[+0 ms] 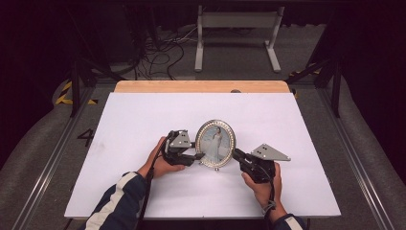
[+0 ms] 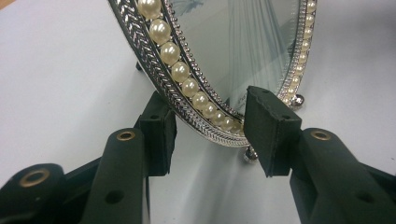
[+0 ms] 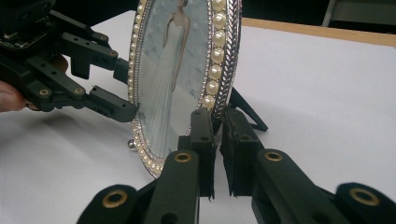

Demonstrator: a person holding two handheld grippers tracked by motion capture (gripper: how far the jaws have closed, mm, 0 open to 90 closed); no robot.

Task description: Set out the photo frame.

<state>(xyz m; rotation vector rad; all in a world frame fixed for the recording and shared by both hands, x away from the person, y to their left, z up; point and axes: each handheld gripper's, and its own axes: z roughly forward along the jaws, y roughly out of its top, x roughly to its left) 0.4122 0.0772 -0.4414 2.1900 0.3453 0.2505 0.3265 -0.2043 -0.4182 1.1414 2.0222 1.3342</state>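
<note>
Two grippers: both hand-held, meeting at one oval picture frame (image 1: 215, 143) near the middle of the white table (image 1: 143, 115).
Right gripper (image 1: 238, 155): at the near right; its jaws are pinched nearly together on the frame's right rim, one pad on the front, one behind.
Left gripper (image 1: 198, 156): at the near left; its jaws stand partway open and straddle the frame's lower left rim. Its pads (image 2: 268, 130) are not yet pressing on it.
Frame position: upright on small ball feet (image 2: 251, 155), with a dark prop leg (image 3: 247, 112) behind, facing the person.
Frame look: silver braided edge, a ring of pearl-like beads (image 2: 170, 52), and a glazed picture of a figure in a long white dress.
Handling: probably light but rigid, with breakable glass and smooth, slippery metal. The rim is the safest hold; pressing the glazing or beads risks damage.
Far edge: a wooden strip (image 1: 201, 86) runs along the table's back.
</note>
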